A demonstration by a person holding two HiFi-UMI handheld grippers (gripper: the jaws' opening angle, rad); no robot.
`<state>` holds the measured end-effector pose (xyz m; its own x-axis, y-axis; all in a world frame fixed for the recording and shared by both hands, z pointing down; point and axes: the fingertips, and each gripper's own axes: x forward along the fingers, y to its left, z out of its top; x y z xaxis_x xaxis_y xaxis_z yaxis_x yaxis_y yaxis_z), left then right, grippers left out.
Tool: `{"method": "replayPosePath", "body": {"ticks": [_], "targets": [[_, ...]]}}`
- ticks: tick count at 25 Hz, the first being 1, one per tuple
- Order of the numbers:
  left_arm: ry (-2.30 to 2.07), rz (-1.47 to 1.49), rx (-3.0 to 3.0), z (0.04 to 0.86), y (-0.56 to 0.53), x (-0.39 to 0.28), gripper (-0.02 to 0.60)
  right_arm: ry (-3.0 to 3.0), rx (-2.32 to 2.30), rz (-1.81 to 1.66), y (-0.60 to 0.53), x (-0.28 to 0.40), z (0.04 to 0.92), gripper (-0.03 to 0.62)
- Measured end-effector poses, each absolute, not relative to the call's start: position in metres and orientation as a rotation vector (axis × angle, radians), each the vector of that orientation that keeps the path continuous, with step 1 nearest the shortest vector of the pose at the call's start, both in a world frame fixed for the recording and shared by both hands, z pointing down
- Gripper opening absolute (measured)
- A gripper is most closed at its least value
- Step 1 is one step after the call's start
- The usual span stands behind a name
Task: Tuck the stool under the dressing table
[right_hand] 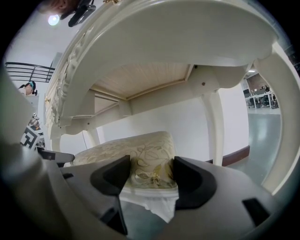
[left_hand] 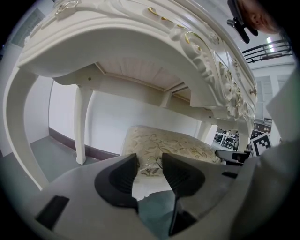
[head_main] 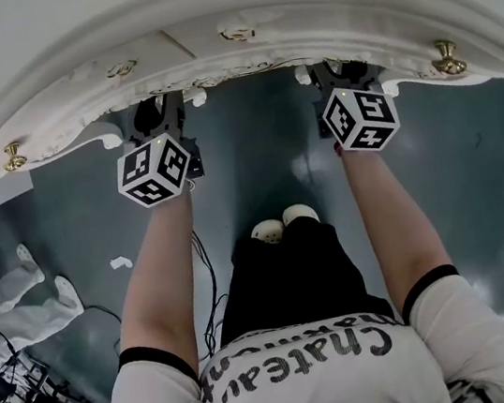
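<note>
Stool [right_hand: 140,150] beneath dressing table [head_main: 230,0]; left tool [left_hand: 149,161] and right tool [right_hand: 151,164] each clamped on its cushion edge.

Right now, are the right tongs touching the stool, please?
Touching. The right gripper view shows the right tongs clamping the stool at its cushion.

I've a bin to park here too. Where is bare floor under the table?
Floor is bare between stool and left legs, and between stool and right legs. The middle is crowded: the stool, with left gripper and right gripper on its near corners.
</note>
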<state>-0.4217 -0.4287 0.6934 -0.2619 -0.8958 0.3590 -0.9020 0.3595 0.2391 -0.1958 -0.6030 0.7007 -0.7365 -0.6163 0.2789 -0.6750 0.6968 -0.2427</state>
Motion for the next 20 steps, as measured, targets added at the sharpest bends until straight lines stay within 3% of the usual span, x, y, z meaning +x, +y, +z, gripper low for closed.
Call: {"method": "replayPosePath", "body": {"ticks": [5,6,12,20], "targets": [[-2.156,0.065,1.49,0.684,-0.424,-0.42,0.173,-2.717,0.959,0.561,-0.604,-0.194,0.702,0.306],[-2.161,0.067,1.476,0.676,-0.421,-0.419,0.092,-2.702,0.935,0.598,-0.604,-0.194,0.702,0.305],[-2.119,-0.046,1.53,0.616,-0.398,-0.386,0.027,-2.602,0.929,0.667,-0.583,-0.169,0.693,0.308],[-1.955,-0.138,1.86,0.497,-0.379,-0.326,0.023,-2.455,1.059,0.791,-0.521,-0.121,0.662,0.308]]}}
